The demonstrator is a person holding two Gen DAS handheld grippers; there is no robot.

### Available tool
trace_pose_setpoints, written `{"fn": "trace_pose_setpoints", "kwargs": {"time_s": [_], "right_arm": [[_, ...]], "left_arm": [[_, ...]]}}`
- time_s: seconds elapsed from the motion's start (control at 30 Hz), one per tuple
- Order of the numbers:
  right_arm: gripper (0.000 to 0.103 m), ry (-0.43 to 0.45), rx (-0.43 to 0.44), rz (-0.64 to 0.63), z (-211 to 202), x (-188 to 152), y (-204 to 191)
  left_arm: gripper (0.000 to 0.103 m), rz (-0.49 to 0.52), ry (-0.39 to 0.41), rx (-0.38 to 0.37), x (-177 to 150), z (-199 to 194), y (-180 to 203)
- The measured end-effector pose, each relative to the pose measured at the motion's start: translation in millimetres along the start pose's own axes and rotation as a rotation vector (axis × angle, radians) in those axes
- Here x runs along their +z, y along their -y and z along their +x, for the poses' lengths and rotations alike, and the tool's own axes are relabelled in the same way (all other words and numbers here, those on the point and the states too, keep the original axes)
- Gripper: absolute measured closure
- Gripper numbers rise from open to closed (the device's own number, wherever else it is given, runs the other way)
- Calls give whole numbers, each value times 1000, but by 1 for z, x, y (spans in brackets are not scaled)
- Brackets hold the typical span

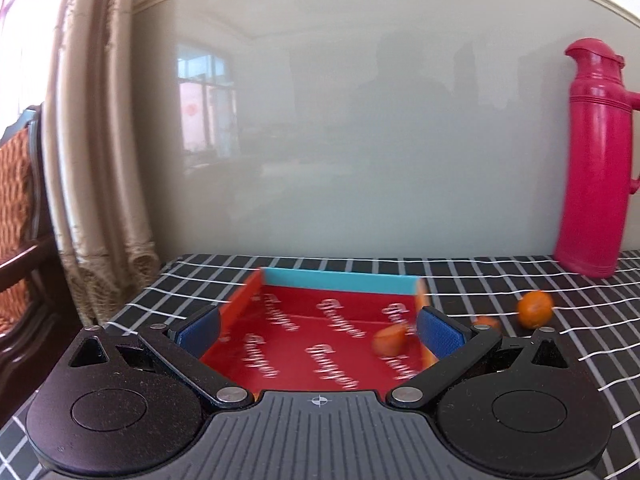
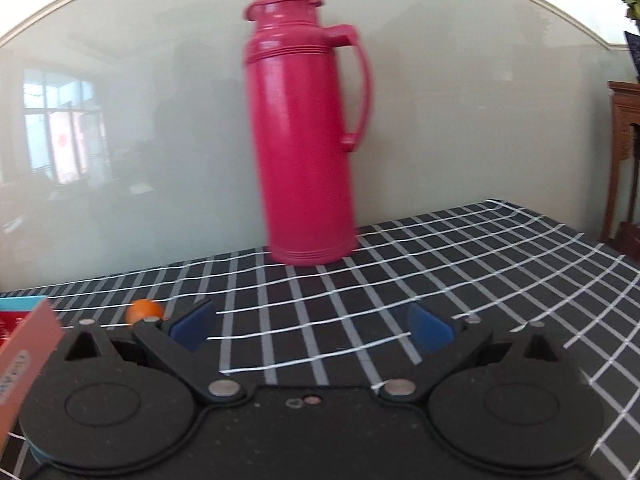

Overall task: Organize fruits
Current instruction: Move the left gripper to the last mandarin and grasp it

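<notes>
1 orange (image 1: 390, 339), blurred, in red box (image 1: 304, 320).

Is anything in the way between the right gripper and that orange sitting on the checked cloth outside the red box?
Nothing visible blocks it. The right gripper is open over bare checked tablecloth, and the orange lies just beyond its left finger. The pink thermos stands farther back by the wall, off that path.
</notes>
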State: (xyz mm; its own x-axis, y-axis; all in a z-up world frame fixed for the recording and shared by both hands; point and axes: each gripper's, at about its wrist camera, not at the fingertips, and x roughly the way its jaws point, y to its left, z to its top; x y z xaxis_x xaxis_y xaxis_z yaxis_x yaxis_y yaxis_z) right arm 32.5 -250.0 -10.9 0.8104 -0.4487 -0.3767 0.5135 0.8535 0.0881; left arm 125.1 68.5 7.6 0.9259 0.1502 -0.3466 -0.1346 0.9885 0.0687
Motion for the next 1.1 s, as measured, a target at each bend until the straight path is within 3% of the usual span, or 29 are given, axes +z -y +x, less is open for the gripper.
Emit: {"fn": "trace_pose_setpoints", "kwargs": {"time_s": [0.4, 0.83, 0.97, 1.1], "right_arm": [[0, 30, -125, -29, -3, -2, 48], [0, 23, -314, 22, 15, -2, 121], [0, 24, -330, 36, 18, -2, 130], [0, 19, -349, 32, 25, 0, 136]], "left_arm": [[0, 59, 6, -135, 6, 15, 92], [1, 113, -61, -263, 2, 57, 168], [15, 134, -77, -285, 2, 77, 188], [21, 128, -128, -282, 0, 96, 198]]}}
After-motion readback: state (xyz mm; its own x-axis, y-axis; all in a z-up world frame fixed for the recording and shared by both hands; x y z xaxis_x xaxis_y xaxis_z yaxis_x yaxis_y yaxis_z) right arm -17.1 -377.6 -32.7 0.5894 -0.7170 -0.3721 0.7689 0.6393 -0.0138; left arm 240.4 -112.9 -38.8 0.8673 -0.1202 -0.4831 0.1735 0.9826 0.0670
